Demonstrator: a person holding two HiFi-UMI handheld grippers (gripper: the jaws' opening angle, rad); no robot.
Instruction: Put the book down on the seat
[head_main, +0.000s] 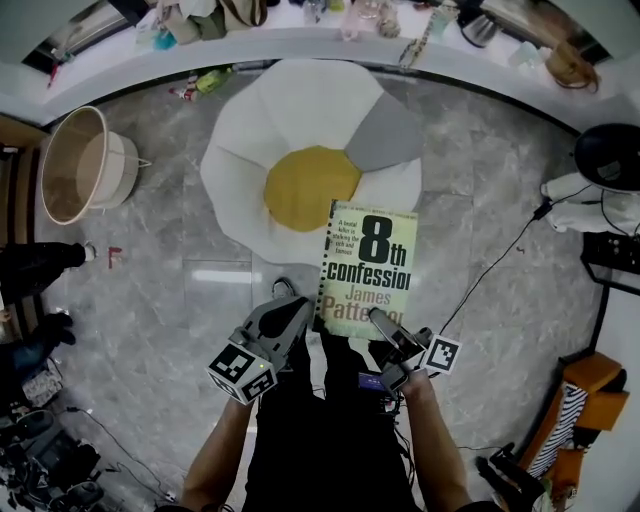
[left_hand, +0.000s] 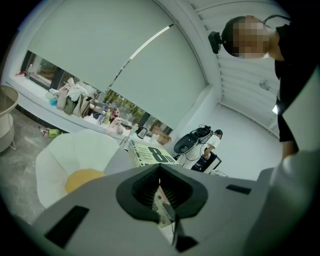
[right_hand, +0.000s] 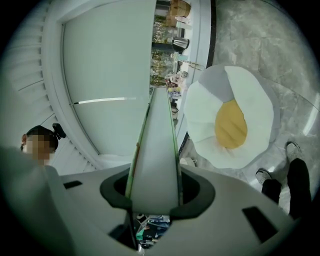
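Observation:
A paperback book (head_main: 366, 262) with a pale green cover and big black lettering is held flat in the air, over the near edge of the seat. The seat (head_main: 250, 130) is a fried-egg-shaped floor cushion, white with a yellow middle (head_main: 308, 187) and a grey patch. My left gripper (head_main: 300, 312) is shut on the book's near left corner (left_hand: 163, 202). My right gripper (head_main: 378, 322) is shut on the near edge, with the page block (right_hand: 155, 150) running up between its jaws. In the right gripper view the seat (right_hand: 250, 100) lies below and to the right.
A beige tub (head_main: 75, 165) stands on the marble floor at the left. A curved white ledge (head_main: 300, 45) crowded with small items runs behind the seat. A black round device (head_main: 610, 155) and a cable (head_main: 500, 262) lie at the right. The person's shoe (head_main: 283, 289) is beside the seat's near edge.

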